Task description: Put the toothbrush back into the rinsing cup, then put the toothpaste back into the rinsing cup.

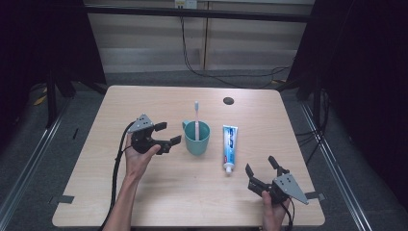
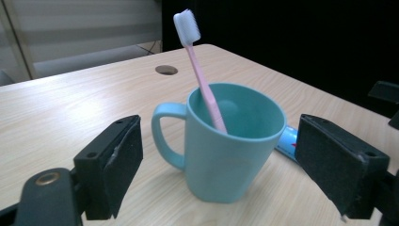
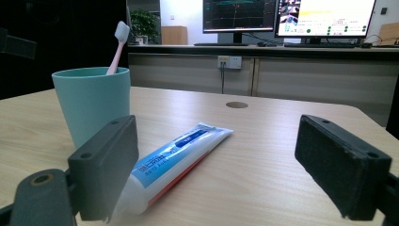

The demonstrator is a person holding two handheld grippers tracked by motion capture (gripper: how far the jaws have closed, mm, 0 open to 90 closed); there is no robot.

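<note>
A teal plastic mug (image 1: 197, 138) with a side handle stands upright near the middle of the pale wooden table (image 1: 144, 202), and every place below is given from it. A pink toothbrush with white bristles (image 1: 196, 121) stands inside the mug, leaning against its rim with the head up (in the left gripper view the handle runs down the inner wall).

The left tongs (image 1: 169, 133) sit just to the left of the mug, held in the person's left hand (image 1: 137, 161) and pointing at it. Their jaws stand wide apart with nothing pressed between the pads; in the left gripper view (image 2: 216, 160) the mug stands ahead of the gap, clear of both pads.

A white and blue toothpaste tube with a white cap (image 1: 229, 147) lies flat just to the right of the mug, not touching it, cap end toward the person.

The right tongs (image 1: 261, 164) are further right of the mug and nearer the person, beyond the tube's cap end. They too are open and empty; the right gripper view (image 3: 216, 165) shows the tube lying ahead of the left pad.

A small dark round hole (image 1: 228, 100) lies in the table behind the mug, toward the far edge.
</note>
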